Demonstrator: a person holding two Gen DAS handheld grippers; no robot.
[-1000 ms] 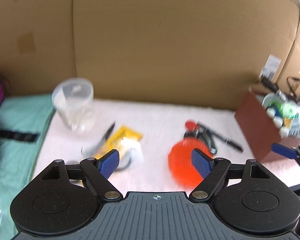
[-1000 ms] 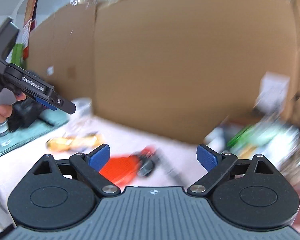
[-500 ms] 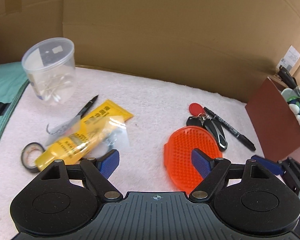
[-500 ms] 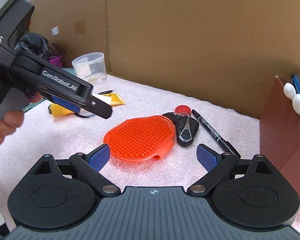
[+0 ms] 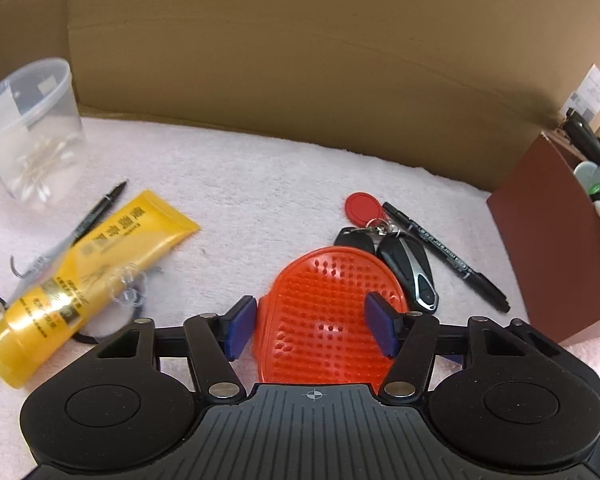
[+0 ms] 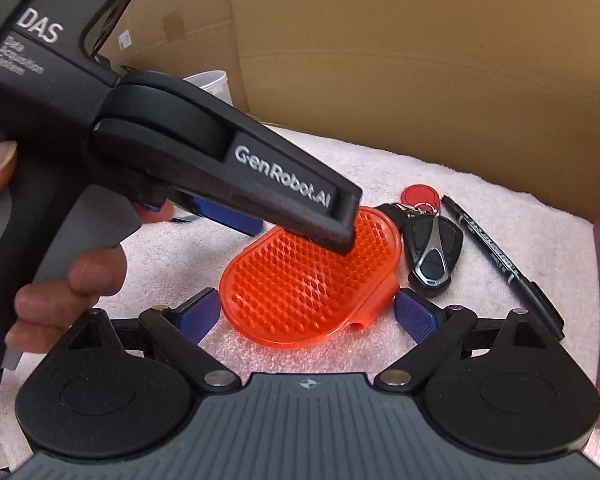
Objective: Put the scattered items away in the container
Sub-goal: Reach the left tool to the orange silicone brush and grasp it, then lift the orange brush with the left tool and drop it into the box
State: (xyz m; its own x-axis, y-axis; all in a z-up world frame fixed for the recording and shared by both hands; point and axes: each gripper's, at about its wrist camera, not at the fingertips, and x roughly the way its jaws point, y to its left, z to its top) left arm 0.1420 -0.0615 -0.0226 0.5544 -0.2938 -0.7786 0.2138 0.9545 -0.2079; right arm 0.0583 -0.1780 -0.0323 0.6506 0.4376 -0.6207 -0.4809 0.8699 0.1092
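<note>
The orange bristled scrubber [image 5: 324, 316] lies flat on the pink towel covering the bench [image 5: 268, 184], in the lower middle of the left wrist frame, directly ahead of the left tongs [image 5: 312, 326]. Its long axis runs up the frame, nearly in line with the tongs' reach, so the blue pads straddle its short width. The left tongs have just been closing, with the scrubber between them; the pads sit at its two side edges, and I cannot be sure they press it yet.

In the right wrist view the right tongs [image 6: 306, 318] stand spread, with the near edge of the scrubber between their tips but untouched. The left tongs appear the better placed of the two.

At the scrubber's upper right edge lies the bunch of car keys [image 5: 408, 268] with a red fob, touching or slightly overlapped, and a black marker [image 5: 444, 254] beyond them. The brown container [image 5: 556, 248] stands at the right edge of the frame, with clear towel between. The yellow tube [image 5: 88, 276] lies well apart at lower left.
</note>
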